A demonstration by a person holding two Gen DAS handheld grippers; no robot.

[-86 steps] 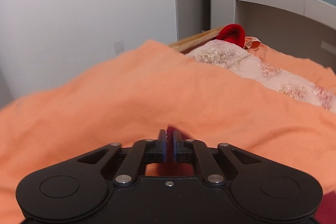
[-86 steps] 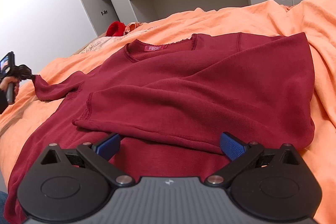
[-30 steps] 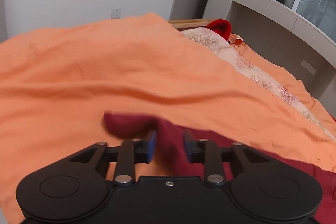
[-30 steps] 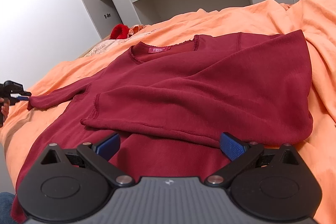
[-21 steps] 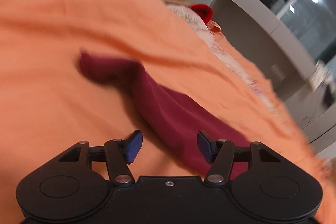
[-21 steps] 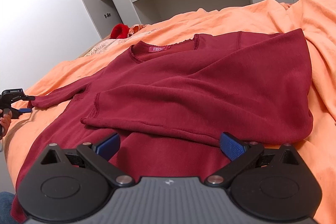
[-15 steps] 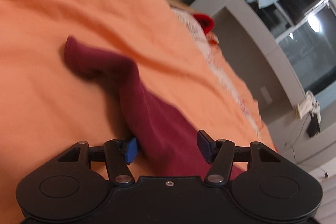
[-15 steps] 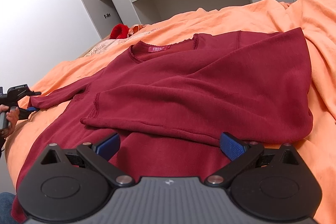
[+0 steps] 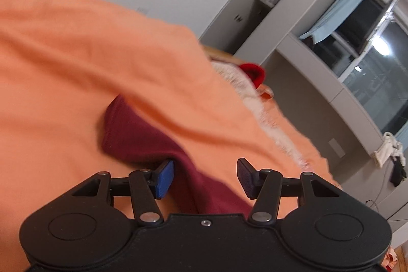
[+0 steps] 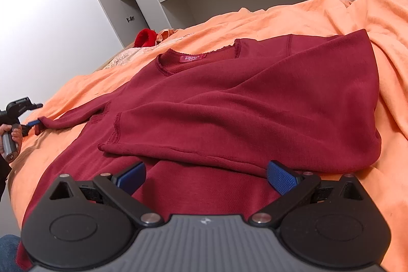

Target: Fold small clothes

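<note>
On the orange bedspread (image 10: 293, 17) lies a maroon sweater (image 10: 255, 103); left claw (image 9: 205, 176) released astride its sleeve (image 9: 142, 139); right claw (image 10: 204, 176) released.

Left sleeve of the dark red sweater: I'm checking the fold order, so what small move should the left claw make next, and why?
Probably close the left claw on the sleeve near its cuff. Its jaws stand open astride the cloth, having just been opening, and do not pinch it. The sleeve lies stretched out flat on the orange blanket, while the other sleeve is already folded across the sweater.
</note>
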